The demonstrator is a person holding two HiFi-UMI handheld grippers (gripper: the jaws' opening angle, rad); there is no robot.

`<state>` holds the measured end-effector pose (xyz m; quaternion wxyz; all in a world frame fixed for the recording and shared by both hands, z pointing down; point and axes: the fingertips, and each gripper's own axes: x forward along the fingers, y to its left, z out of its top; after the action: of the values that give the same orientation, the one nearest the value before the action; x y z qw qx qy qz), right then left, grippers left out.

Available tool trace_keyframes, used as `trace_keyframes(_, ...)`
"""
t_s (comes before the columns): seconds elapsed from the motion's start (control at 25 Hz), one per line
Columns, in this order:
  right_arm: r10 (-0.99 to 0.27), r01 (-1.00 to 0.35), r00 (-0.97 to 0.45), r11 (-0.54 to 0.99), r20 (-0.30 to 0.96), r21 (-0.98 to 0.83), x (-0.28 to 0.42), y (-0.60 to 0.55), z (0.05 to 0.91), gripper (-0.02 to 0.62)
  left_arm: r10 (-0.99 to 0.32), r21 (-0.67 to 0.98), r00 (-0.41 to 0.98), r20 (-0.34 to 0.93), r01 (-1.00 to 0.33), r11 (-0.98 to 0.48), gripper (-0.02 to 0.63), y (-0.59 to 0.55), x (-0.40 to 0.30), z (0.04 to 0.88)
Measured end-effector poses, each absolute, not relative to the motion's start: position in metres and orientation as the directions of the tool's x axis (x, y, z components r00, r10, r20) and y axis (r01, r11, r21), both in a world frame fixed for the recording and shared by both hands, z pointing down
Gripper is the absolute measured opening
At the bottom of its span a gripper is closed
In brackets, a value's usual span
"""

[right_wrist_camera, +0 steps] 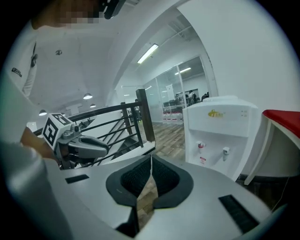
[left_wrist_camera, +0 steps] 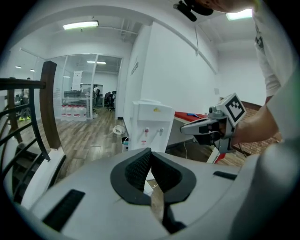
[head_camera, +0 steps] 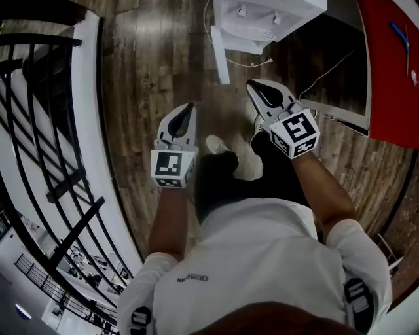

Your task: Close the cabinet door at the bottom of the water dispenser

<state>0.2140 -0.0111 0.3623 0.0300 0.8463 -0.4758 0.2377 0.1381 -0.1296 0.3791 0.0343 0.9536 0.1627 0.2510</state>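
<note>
Person's white shirt (head_camera: 255, 262) at 6 o'clock; left hand-held gripper (head_camera: 188, 108) and right hand-held gripper (head_camera: 252, 84) both clenched, empty; water dispenser (head_camera: 262, 19) at 12 o'clock, cabinet door (head_camera: 220, 55) open.

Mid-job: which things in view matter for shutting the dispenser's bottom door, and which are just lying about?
For the job:
water dispenser
its open cabinet door
left gripper, shut, empty
right gripper, shut, empty

Just lying about:
red table
black railing
</note>
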Motion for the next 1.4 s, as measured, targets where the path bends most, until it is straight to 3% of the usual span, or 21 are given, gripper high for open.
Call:
trace_keyframes(0.36,-0.815,-0.849,0.407,-0.504,0.412,-0.159,0.243,-0.027,0.498,0.025,0.274,0.130,0.863,0.425,0.241,-0.962,-0.005,-0.134,0.188,0.517)
trace_keyframes(1.04,-0.795,-0.857,0.455,-0.514,0.400,-0.046,0.234,-0.035,0.677,0.028,0.285,0.072,0.895,0.343,0.277,-0.958,-0.005,-0.141,0.247,0.711)
trace_keyframes(1.08,-0.793,-0.857,0.462,-0.514,0.397,-0.031,0.233,-0.036,0.681,0.034,0.287,0.082,0.897,0.336,0.276,-0.958,-0.005,-0.141,0.247,0.719)
trace_keyframes(1.16,-0.786,-0.853,0.475,-0.522,0.396,-0.014,0.231,-0.036,0.688,0.125,0.300,0.092,0.897,0.325,0.286,-0.954,-0.005,-0.138,0.244,0.731)
trace_keyframes(1.4,-0.744,-0.814,0.523,-0.581,0.415,-0.015,0.232,-0.036,0.712,0.184,0.385,0.061,0.870,0.307,0.386,-0.921,-0.005,-0.124,0.234,0.745)
